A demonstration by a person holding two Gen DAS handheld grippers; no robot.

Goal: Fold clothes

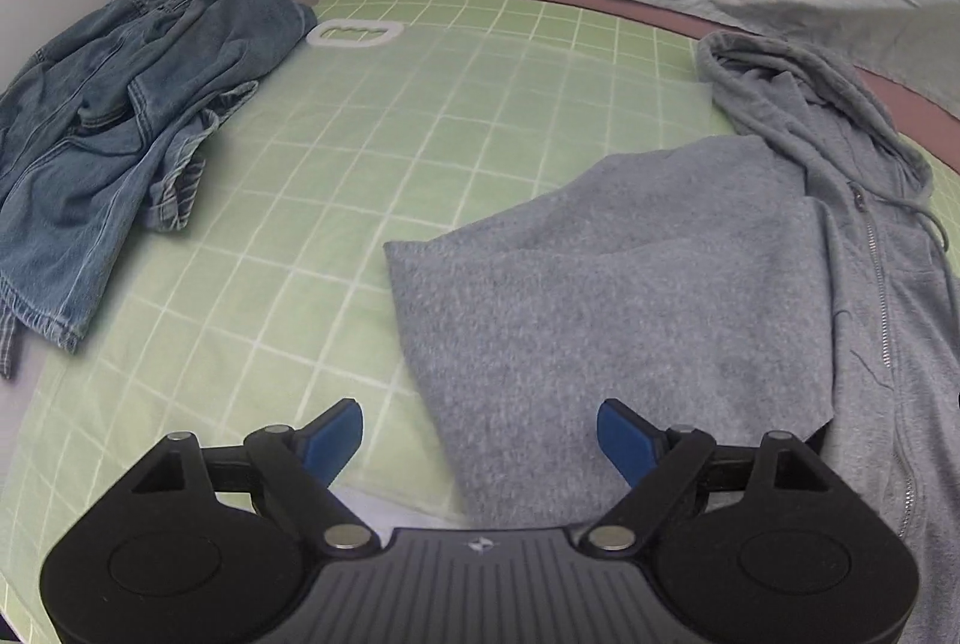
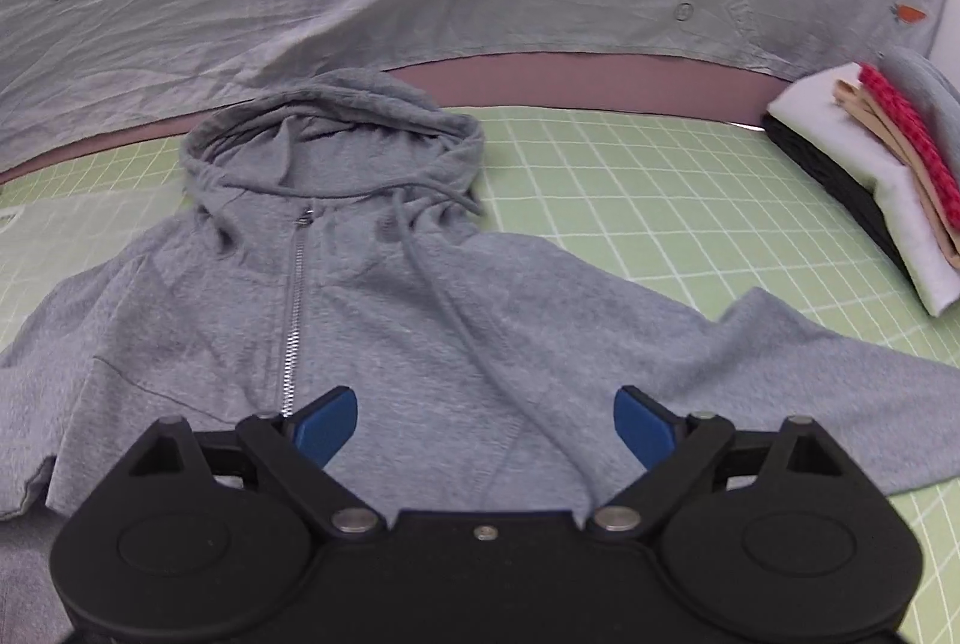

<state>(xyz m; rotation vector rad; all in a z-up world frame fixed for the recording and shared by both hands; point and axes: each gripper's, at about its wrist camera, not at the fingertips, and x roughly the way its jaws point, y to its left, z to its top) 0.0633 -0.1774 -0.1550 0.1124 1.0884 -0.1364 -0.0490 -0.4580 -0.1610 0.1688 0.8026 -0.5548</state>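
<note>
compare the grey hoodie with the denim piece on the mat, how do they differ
The grey hoodie is soft grey fleece with a zip and drawcords; the denim piece is blue, with stitched seams. The hoodie lies spread flat, one side folded in over its front; the denim sits crumpled in a heap. The hoodie lies just ahead of both grippers, while the denim lies off near the mat's edge. Both rest on the green grid mat, neither fully folded.

Bare mat (image 1: 336, 200) is left between jeans (image 1: 114, 128) and hoodie (image 1: 630, 284); the right edge is blocked by a folded stack (image 2: 882, 188).
</note>
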